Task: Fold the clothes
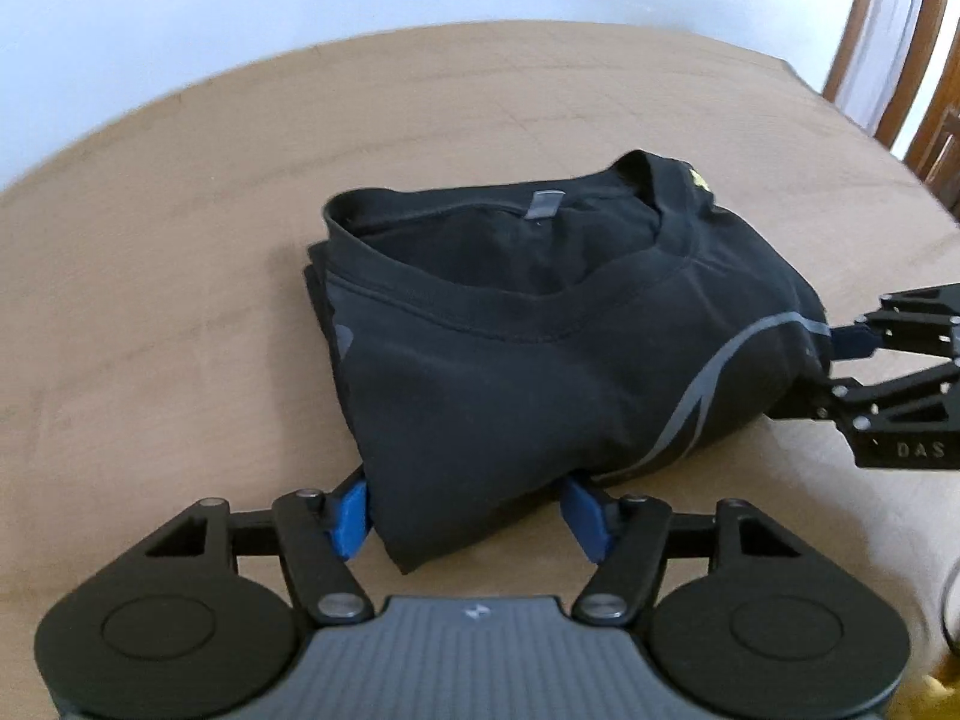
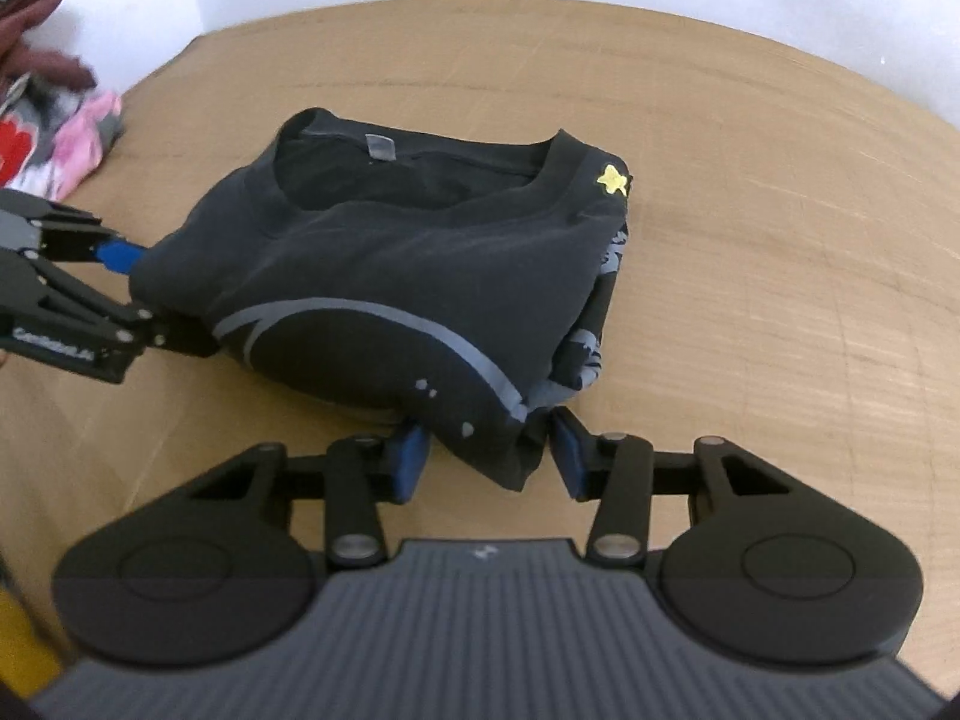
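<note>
Soft even daylight, faint shadows; strong fisheye bending at edges; slight motion blur; folded black cotton T-shirt (image 1: 540, 348) underexposed.

Black T-shirt (image 1: 540, 324), folded into thick compact bundle, lies flat on table. Round neckline faces up at far side, grey label inside collar. Curved grey printed stripe crosses near part. Small yellow star (image 2: 612, 180) sits on far right shoulder. Near edge bunched, slightly raised.

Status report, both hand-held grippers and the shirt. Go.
Left hand-held gripper astride the folded black T-shirt, near corner. Right hand-held gripper astride the other near corner. Grip unconfirmed on both. Wooden table bare around the shirt.
</note>
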Action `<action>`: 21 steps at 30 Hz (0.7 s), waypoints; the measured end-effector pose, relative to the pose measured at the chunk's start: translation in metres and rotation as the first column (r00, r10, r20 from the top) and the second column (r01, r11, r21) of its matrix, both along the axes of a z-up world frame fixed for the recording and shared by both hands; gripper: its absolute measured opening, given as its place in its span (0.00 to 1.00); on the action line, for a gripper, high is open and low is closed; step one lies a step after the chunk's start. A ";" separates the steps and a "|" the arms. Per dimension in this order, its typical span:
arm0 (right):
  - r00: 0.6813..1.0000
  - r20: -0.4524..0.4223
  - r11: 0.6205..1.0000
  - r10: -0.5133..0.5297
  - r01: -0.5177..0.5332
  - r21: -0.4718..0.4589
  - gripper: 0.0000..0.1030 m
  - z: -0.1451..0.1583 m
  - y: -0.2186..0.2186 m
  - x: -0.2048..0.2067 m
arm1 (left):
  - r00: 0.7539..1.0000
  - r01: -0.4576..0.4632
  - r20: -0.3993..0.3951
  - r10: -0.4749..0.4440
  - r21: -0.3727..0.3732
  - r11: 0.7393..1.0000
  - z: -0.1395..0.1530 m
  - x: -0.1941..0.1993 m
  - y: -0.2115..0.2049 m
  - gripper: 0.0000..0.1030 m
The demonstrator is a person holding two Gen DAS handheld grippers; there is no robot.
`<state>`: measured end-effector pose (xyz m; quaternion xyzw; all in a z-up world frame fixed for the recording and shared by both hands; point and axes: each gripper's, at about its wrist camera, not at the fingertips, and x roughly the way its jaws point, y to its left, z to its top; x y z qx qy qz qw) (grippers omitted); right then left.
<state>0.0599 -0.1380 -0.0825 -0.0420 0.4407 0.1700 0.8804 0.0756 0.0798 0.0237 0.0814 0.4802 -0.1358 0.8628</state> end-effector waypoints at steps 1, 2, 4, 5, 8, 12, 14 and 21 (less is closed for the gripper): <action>1.000 0.006 1.000 -0.006 0.006 0.001 0.46 -0.001 0.002 0.015 | 1.000 -0.005 0.003 0.005 0.005 1.000 -0.001 0.001 -0.007 0.65; 1.000 0.012 1.000 -0.016 0.016 0.001 0.46 -0.002 0.003 0.030 | 1.000 -0.011 0.006 0.010 0.008 1.000 -0.003 0.003 -0.014 0.65; 0.999 0.032 0.999 -0.038 0.039 -0.004 0.46 -0.003 0.006 0.065 | 1.000 -0.028 0.008 0.028 0.002 1.000 -0.006 0.013 -0.026 0.66; 0.998 0.039 0.999 -0.054 0.054 -0.004 0.45 -0.004 0.006 0.085 | 0.999 -0.041 0.008 0.041 -0.003 0.999 -0.008 0.024 -0.030 0.66; 0.994 0.048 0.995 -0.103 0.102 0.013 0.45 -0.006 0.005 0.143 | 0.997 -0.083 0.005 0.083 -0.020 0.996 -0.010 0.041 -0.043 0.66; 0.989 0.090 0.993 -0.120 0.120 0.003 0.46 -0.009 0.007 0.214 | 0.993 -0.108 0.039 0.107 0.012 0.994 -0.009 0.072 -0.052 0.67; 0.987 0.109 0.992 -0.121 0.123 -0.004 0.46 -0.009 0.018 0.211 | 0.991 -0.124 0.052 0.123 0.024 0.992 -0.009 0.090 -0.052 0.67; 0.969 0.141 0.979 -0.204 0.201 0.035 0.45 -0.009 0.017 0.218 | 0.981 -0.179 0.084 0.176 0.039 0.983 -0.009 0.102 -0.036 0.68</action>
